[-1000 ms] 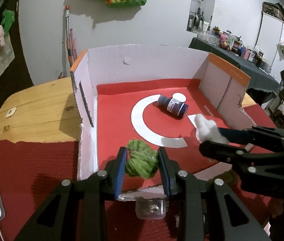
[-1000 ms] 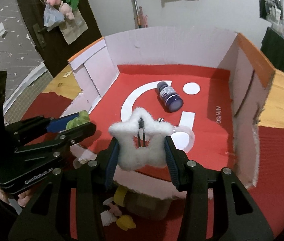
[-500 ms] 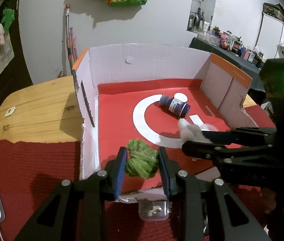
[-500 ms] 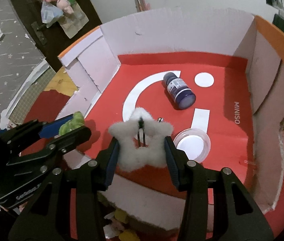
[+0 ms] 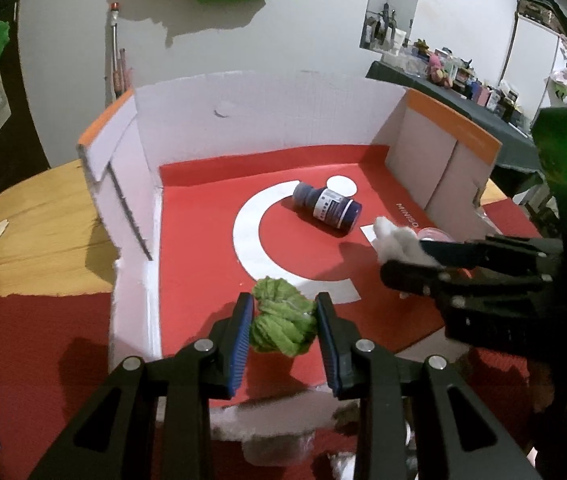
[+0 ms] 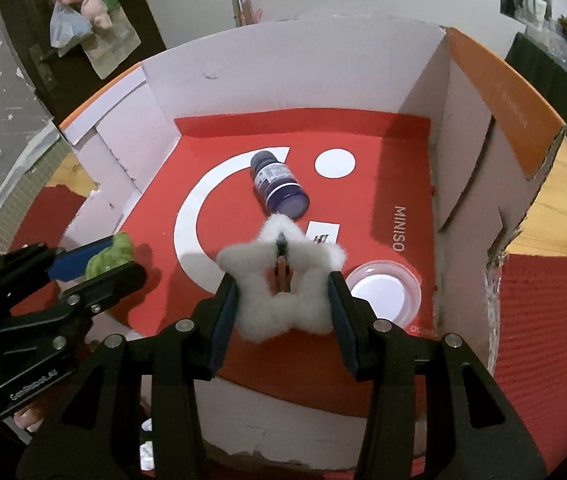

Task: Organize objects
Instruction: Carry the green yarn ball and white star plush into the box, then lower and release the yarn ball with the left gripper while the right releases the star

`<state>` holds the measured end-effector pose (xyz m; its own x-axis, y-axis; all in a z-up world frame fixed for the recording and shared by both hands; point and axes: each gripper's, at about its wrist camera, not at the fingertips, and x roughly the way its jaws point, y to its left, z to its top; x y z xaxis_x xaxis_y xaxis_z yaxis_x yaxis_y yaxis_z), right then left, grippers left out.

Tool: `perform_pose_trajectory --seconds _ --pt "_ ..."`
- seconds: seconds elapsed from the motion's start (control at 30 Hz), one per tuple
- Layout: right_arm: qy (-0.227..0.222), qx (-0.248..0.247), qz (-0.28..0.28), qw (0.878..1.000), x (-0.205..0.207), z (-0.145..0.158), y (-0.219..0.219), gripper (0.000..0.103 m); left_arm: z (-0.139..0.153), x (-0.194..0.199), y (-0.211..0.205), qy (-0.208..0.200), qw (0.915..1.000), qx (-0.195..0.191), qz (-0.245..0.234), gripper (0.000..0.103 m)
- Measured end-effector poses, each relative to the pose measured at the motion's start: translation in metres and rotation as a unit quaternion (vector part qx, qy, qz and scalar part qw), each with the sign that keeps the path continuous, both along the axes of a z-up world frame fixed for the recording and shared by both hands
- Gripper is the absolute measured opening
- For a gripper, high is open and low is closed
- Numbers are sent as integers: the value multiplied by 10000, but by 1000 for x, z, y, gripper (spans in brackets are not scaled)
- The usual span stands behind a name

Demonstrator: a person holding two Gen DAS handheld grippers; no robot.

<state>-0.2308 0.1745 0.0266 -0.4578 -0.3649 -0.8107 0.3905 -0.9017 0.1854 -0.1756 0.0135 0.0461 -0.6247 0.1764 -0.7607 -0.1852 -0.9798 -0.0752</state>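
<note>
My left gripper is shut on a green fabric ball and holds it over the near left part of the open cardboard box. My right gripper is shut on a white fluffy star and holds it over the box's near middle. Each gripper shows in the other's view: the right gripper at the right, the left gripper at the left. A dark blue bottle lies on its side on the red box floor. A clear round lid lies near the right wall.
The box has white walls, orange flaps and a red floor with white marks. It stands on a wooden table with a red mat. Small objects lie blurred below the box's front edge.
Both grippers have moved forward over the box floor with their objects still held. The bottle and lid have not moved.
</note>
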Motion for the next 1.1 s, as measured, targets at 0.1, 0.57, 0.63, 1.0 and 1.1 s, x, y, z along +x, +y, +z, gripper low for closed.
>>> perform_pose_trajectory --seconds 0.1,0.57,0.63,1.0,1.1 --pt "9 96 58 9999 2 -3 -3 43 -3 -5 2 -27 10000 -39 23 33" --pt "137 329 29 9994 2 -4 -1 43 -21 -15 0 -191 9995 -180 161 33" --pt "144 339 35 9993 3 -4 -1 43 -22 -15 0 -191 9995 -167 163 33" --pt "150 327 45 9993 3 -4 -2 44 -23 -15 -3 -236 9995 -94 174 33" --pt "154 314 52 9994 3 -4 -2 45 -22 -16 -3 -251 9995 -73 181 33"
